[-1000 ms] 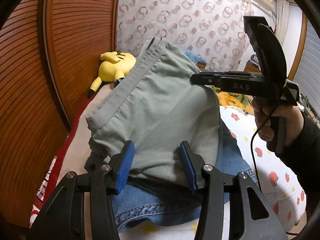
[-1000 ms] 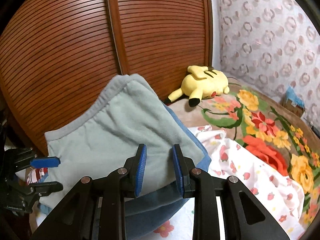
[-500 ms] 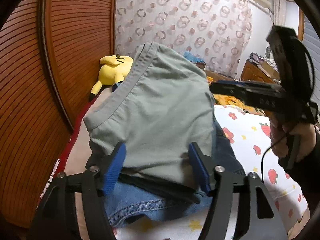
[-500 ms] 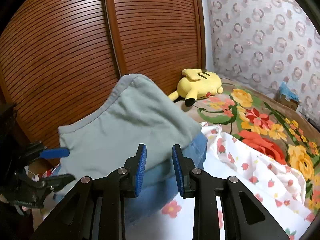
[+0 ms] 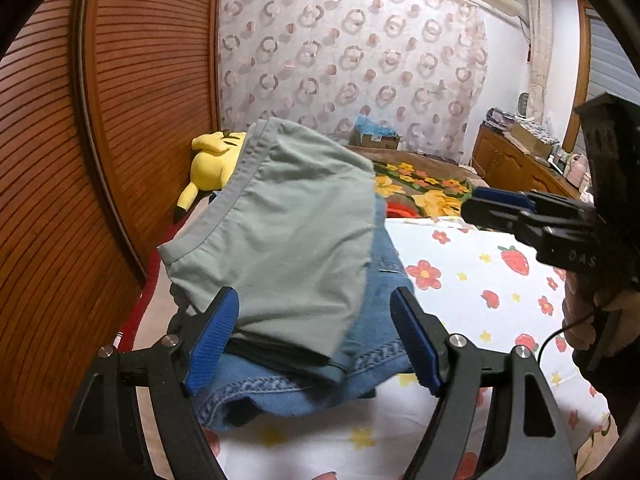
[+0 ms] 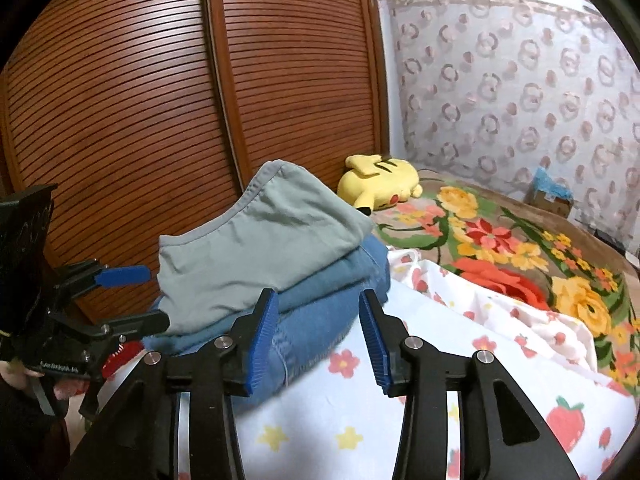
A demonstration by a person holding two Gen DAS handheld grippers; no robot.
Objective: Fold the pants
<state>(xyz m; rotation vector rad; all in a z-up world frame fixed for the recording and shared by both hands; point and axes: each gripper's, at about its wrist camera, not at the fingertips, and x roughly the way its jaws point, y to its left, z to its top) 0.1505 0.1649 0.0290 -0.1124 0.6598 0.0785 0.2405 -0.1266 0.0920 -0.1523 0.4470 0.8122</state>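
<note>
Matt grey-green cloth pants (image 5: 280, 232) on rough blue denim (image 6: 320, 320); glossy slatted wood doors (image 6: 160, 100).

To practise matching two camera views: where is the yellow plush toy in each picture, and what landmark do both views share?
Left wrist view: the plush lies left of centre, by the wooden doors, half hidden behind the green pants.
Right wrist view: the plush lies just right of centre, beyond the pants, on the floral blanket.
Shared landmark: the ringed curtain.
</note>
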